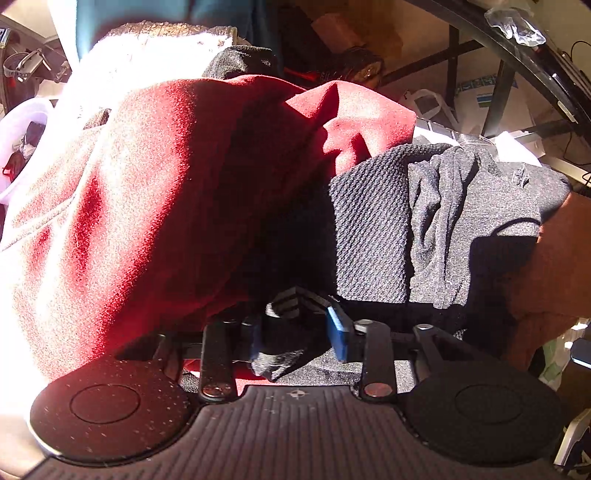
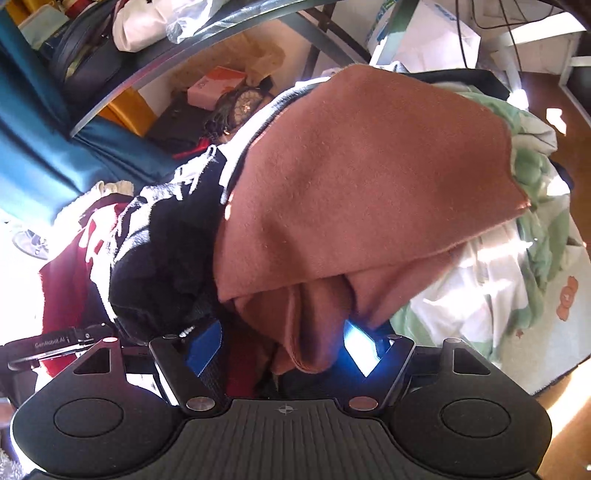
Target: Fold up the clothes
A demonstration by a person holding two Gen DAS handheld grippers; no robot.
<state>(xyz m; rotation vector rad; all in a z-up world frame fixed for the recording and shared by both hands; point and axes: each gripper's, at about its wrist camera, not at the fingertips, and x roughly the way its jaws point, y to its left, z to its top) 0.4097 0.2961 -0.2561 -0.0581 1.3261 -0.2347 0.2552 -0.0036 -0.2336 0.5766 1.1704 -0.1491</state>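
Note:
In the left wrist view my left gripper has its blue pads closed on a bunched black garment with grey stripes. A red garment lies draped to the upper left in strong sun. Dark grey knit clothes lie to the right. In the right wrist view my right gripper stands open, jaws wide apart. A folded edge of a brown cloth hangs between them, nearer the right pad. A black garment lies left of the brown cloth.
A white basket holding clothes sits at far left. Black table legs and bags stand behind the pile. A green and white patterned blanket lies under the brown cloth. Teal fabric, a glass tabletop edge and boxes fill the background.

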